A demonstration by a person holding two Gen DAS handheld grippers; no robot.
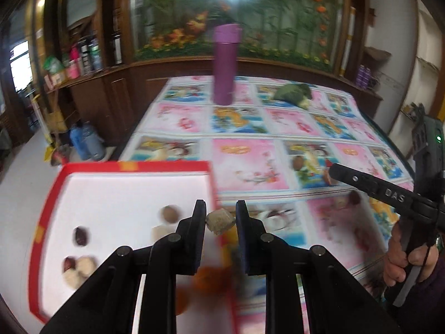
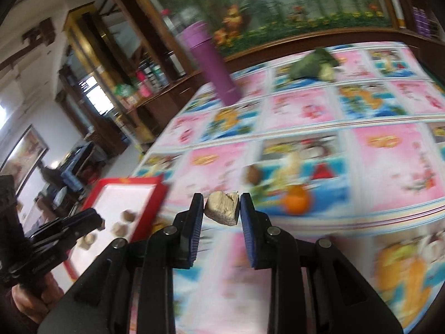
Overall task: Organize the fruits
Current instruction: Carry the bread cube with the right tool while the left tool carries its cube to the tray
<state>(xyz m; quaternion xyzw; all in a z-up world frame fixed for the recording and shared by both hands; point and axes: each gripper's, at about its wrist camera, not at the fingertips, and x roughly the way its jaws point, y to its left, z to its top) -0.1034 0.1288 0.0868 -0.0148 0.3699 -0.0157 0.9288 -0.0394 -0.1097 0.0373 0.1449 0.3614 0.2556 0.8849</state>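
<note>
My left gripper point(image 1: 220, 205) is shut on a rough beige chunk point(image 1: 219, 221), held just above the right wall of a red box point(image 1: 55, 194) with a white floor. Several brown, dark and pale pieces lie inside the box. My right gripper point(image 2: 221, 198) is shut on a second beige chunk point(image 2: 224, 208) above the patterned tablecloth, to the right of the red box point(image 2: 151, 208). A brown round fruit point(image 2: 253, 176) and an orange point(image 2: 297, 201) rest on the cloth ahead of it. The same brown fruit point(image 1: 299, 162) lies beyond my right gripper point(image 1: 338, 173).
A tall purple bottle point(image 1: 225, 64) stands at the far middle of the table, with a green broccoli-like bunch point(image 1: 292, 93) to its right. A hand point(image 1: 408, 256) grips the right tool. Wooden cabinets and a floral panel back the table. The left table edge drops to the floor.
</note>
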